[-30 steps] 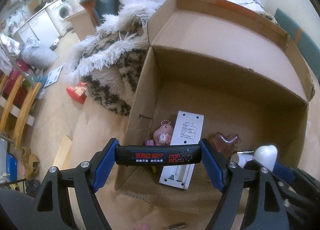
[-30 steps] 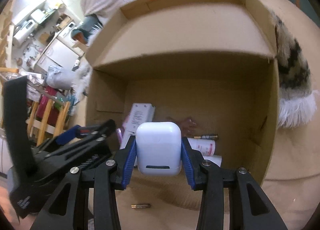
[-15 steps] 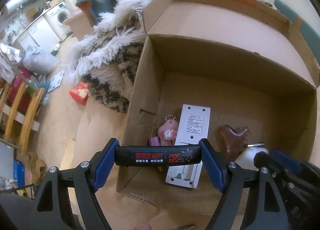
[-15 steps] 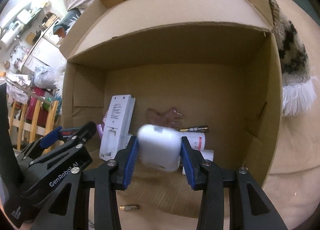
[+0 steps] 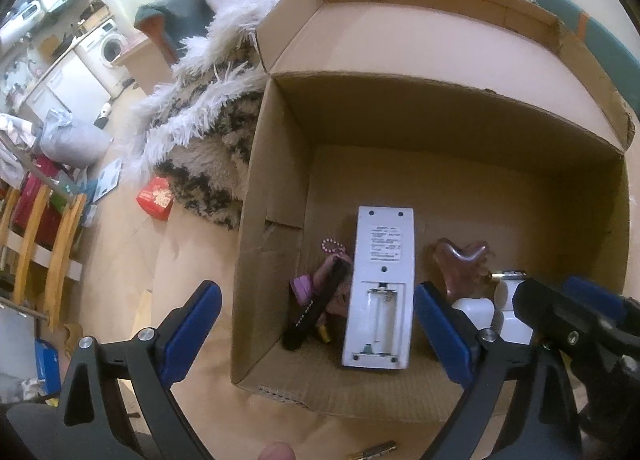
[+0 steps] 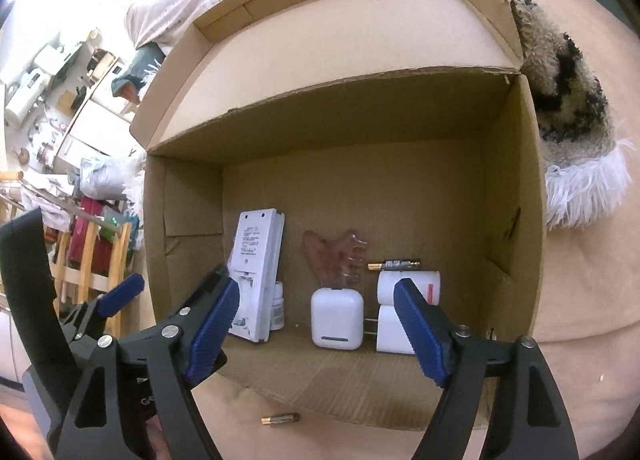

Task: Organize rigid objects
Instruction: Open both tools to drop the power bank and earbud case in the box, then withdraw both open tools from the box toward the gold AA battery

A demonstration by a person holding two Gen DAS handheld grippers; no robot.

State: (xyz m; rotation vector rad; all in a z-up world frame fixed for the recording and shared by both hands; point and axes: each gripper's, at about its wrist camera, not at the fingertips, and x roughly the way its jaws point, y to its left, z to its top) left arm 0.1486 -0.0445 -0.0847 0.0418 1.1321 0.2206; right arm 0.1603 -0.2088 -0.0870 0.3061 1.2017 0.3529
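Observation:
An open cardboard box [image 5: 276,164] [image 6: 508,188] lies in front of both grippers. My left gripper [image 5: 318,334] is open and empty above its near left corner. A black bar with printed text [image 5: 316,306] lies in the box beside a pink keychain toy [image 5: 326,272] and a white remote [image 5: 380,288] [image 6: 256,272] with its battery bay open. My right gripper [image 6: 316,334] is open and empty. A white earbud case [image 6: 337,318] [image 5: 472,310] sits on the box floor between its fingers. A brown heart-shaped scraper [image 6: 334,254] [image 5: 460,264] lies behind it.
A white charger plug [image 6: 400,314], a white roll [image 6: 408,286] and a battery [image 6: 394,265] lie at the box's right. Another battery [image 6: 280,419] [image 5: 372,452] lies on the beige cushion before the box. A fluffy patterned blanket [image 5: 208,116] borders the box.
Both grippers opened. The left let go of the black bar, which now lies in the box. The right let go of the white earbud case, which now rests on the box floor.

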